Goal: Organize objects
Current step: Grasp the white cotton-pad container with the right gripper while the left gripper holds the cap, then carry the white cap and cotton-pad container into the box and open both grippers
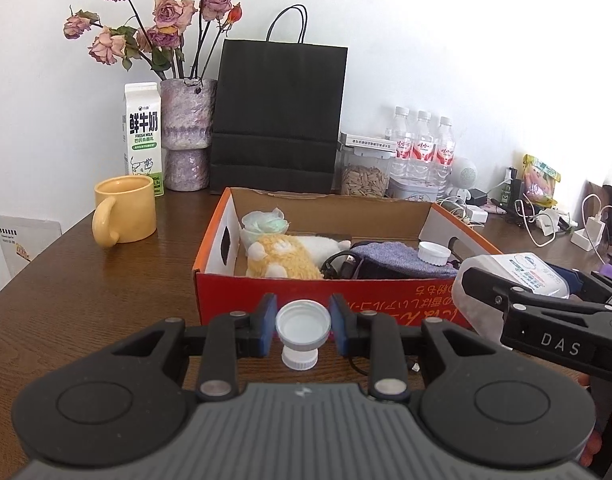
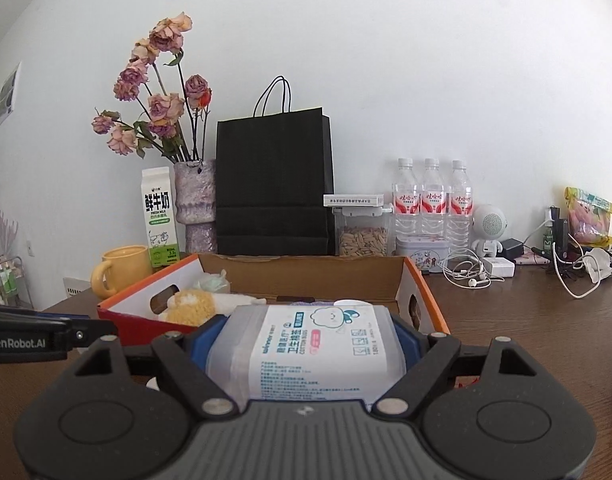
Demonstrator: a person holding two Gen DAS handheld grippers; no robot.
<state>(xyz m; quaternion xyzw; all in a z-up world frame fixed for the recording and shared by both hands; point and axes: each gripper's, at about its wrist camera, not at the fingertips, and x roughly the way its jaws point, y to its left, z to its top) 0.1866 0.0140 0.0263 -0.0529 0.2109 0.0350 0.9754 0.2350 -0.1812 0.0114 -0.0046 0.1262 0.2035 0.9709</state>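
Observation:
An orange-red cardboard box (image 1: pixel 290 304) stands open on the brown table. In it lie a yellow plush toy (image 1: pixel 282 258), a purple cloth (image 1: pixel 397 260), a black cable and a white lid (image 1: pixel 433 253). In front of the box, my left gripper (image 1: pixel 303 322) is shut on a small white cap (image 1: pixel 303 326), its blue pads against both sides. My right gripper (image 2: pixel 306 332) is shut on a clear cotton-swab box (image 2: pixel 309 344) with a white label, held just before the cardboard box's (image 2: pixel 146 292) near wall. In the left wrist view the swab box (image 1: pixel 521 272) hangs at the cardboard box's right corner.
A yellow mug (image 1: pixel 126 208), a milk carton (image 1: pixel 142 136) and a vase of dried roses (image 1: pixel 186 132) stand at the back left. Behind the box are a black paper bag (image 1: pixel 278 120), a seed jar (image 1: pixel 363 180) and three water bottles (image 1: pixel 421 148). Cables and chargers (image 2: pixel 577 272) lie at the right.

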